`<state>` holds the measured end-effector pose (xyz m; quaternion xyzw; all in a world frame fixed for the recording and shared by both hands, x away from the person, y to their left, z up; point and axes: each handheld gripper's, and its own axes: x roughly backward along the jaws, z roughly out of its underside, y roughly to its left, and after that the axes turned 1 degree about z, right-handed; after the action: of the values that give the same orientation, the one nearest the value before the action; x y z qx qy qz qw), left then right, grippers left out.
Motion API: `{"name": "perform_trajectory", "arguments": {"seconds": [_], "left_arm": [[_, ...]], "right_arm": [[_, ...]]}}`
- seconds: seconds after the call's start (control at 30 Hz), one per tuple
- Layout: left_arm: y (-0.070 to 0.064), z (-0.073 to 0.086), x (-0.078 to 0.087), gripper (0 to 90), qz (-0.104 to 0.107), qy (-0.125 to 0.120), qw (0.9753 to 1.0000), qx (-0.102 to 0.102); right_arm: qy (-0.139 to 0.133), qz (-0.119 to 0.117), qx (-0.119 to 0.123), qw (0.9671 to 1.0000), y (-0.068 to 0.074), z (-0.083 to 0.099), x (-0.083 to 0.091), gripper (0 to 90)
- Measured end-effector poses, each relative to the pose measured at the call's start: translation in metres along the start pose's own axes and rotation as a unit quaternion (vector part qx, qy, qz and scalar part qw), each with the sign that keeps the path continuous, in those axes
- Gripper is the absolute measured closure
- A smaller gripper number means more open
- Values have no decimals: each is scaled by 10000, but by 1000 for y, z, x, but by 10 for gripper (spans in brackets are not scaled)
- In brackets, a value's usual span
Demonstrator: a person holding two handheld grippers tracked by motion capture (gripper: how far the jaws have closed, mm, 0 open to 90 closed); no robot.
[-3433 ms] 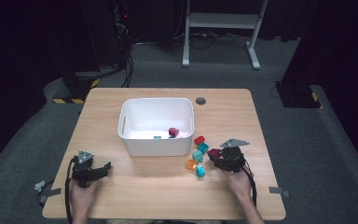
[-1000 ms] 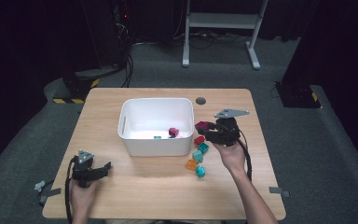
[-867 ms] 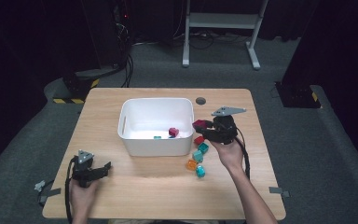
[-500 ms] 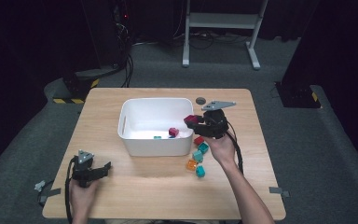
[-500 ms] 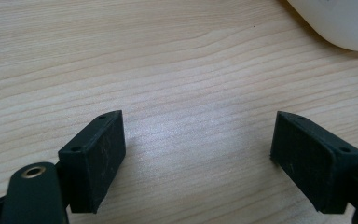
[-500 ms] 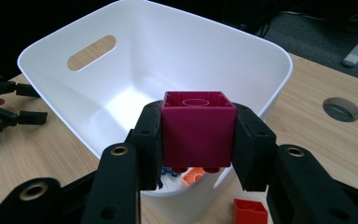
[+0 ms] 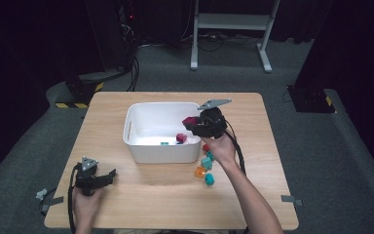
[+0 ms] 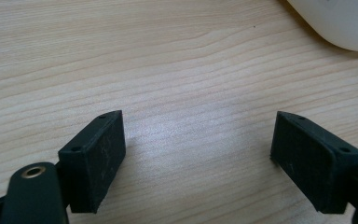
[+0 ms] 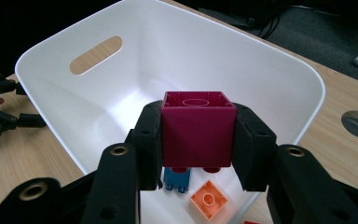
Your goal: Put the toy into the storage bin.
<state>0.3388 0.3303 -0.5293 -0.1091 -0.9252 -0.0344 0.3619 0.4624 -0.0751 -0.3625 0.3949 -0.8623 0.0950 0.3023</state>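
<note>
The right gripper (image 9: 198, 140) squeezes a dark pink block (image 9: 198, 127) tight between its jaws and holds it up over the white tub (image 9: 279, 70). A blue block (image 9: 176, 179) and an orange block (image 9: 209, 199) lie inside the tub. The left gripper (image 8: 198, 158) rests wide open, holding nothing, over the wooden table (image 8: 177, 60).

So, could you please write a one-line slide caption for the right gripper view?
Right gripper holding a magenta brick above the white bin.
</note>
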Motion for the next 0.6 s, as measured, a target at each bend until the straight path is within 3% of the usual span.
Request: {"name": "perform_trajectory", "arguments": {"seconds": [0.5,0.6], "left_arm": [[0,0,0,179,4,3,10000,-3],[0,0,0,179,5,5,10000,-2]], "right_arm": [[304,-27,18,9995,2,-9,-25,585],[441,-34,28,9990,2,-11,-31,519]]}}
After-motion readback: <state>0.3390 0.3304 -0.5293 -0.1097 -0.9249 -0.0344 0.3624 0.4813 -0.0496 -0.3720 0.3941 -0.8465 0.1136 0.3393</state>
